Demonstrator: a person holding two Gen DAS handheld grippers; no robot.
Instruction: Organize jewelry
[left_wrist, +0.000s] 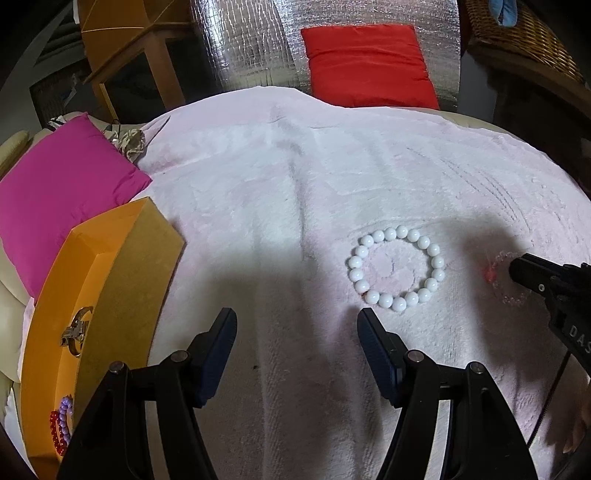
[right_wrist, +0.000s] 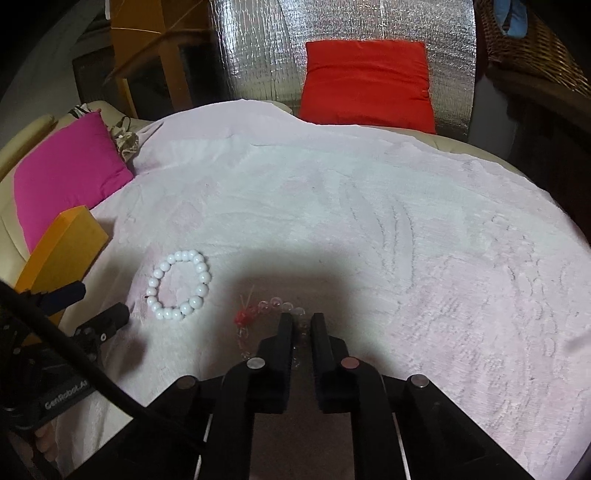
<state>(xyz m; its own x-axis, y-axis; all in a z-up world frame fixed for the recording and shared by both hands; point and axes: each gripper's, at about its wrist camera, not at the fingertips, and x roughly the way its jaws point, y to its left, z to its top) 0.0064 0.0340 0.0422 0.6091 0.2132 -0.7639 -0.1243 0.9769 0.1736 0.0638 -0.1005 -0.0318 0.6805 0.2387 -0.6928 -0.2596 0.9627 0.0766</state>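
A white bead bracelet (left_wrist: 398, 304) (right_wrist: 173, 314) lies in a ring on the pale pink towel (left_wrist: 295, 184). To its right lies a clear bead bracelet (right_wrist: 275, 303) (left_wrist: 513, 301) with a red charm (right_wrist: 242, 316). My right gripper (right_wrist: 302, 319) (left_wrist: 517, 269) is shut on the clear bracelet's far side, with beads pinched between its fingers. Just short of the white bracelet, my left gripper (left_wrist: 295, 314) (right_wrist: 98, 301) hovers open with nothing in it. An open orange box (left_wrist: 110, 258) (right_wrist: 62, 243) at the left holds a silver piece (left_wrist: 77, 332) and red and purple bracelets (left_wrist: 61, 424).
A magenta cushion (left_wrist: 66, 177) lies behind the box and a red cushion (left_wrist: 369, 62) leans at the back against silver foil. A wicker basket (left_wrist: 517, 37) stands at the back right, wooden furniture (left_wrist: 122, 44) at the back left. Bare towel stretches to the right.
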